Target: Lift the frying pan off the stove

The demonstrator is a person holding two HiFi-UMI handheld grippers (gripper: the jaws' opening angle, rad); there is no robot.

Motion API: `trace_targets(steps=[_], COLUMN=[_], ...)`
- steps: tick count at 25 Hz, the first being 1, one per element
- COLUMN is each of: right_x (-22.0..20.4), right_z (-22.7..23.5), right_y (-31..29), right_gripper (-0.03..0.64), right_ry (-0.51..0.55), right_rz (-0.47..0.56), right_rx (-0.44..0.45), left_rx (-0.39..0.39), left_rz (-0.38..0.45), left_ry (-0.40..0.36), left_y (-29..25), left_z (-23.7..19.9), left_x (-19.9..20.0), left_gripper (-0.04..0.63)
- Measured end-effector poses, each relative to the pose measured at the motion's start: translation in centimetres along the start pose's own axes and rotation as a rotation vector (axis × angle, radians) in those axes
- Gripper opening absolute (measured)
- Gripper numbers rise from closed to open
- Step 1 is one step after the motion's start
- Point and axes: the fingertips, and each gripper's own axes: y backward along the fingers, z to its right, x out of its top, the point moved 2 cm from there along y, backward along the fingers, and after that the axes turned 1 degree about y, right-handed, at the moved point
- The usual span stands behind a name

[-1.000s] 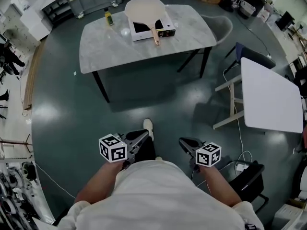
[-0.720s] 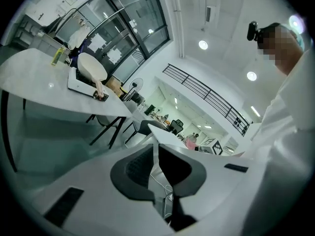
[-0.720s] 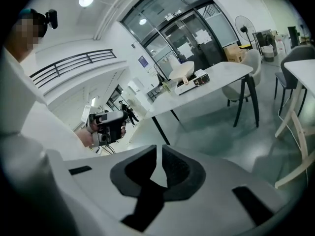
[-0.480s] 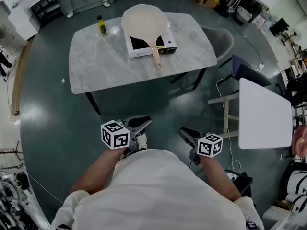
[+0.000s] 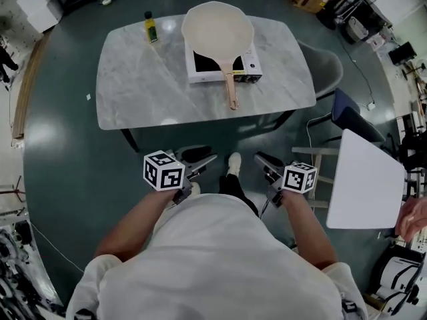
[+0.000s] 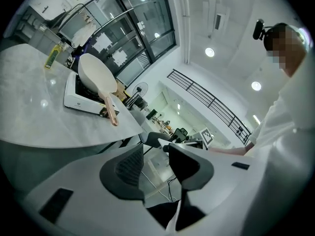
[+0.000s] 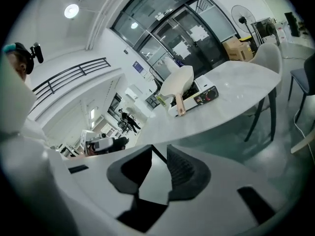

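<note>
A cream frying pan (image 5: pixel 217 27) with a pinkish handle (image 5: pixel 231 91) rests on a white portable stove (image 5: pixel 223 64) on the grey marble table (image 5: pixel 140 85). The pan (image 6: pixel 96 75) also shows in the left gripper view and, small, as the pan (image 7: pixel 177 83) in the right gripper view. Both grippers hang close to my body, well short of the table. My left gripper (image 5: pixel 208 158) has jaws opening with nothing between them. My right gripper (image 5: pixel 259 159) is likewise opening and empty.
A small yellow-green bottle (image 5: pixel 151 27) stands on the table left of the stove. A grey chair (image 5: pixel 325 60) sits at the table's right end, a dark blue chair (image 5: pixel 350 112) and a white side table (image 5: pixel 367 185) further right. My foot (image 5: pixel 233 164) is on the green floor.
The table has come nearer in the head view as I walked toward it. Both grippers' jaws have parted from shut.
</note>
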Motion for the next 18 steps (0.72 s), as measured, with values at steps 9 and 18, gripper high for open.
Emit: trace_targets(steps=[9, 18], right_x=[13.4, 20.8], right_z=[7.5, 11.3], right_y=[-9.1, -19.1], right_gripper=[0.177, 0.253], right_ry=[-0.041, -0.128], right_rz=[-0.052, -0.226], right_rx=[0.161, 0.34], left_rx=[0.103, 0.224], left_rz=[0.075, 0.124], left_ry=[0.112, 0.236], left_y=[-6.0, -12.3], left_z=[-6.4, -13.0], left_x=[5.2, 8.1], left_gripper=[0.251, 0.29])
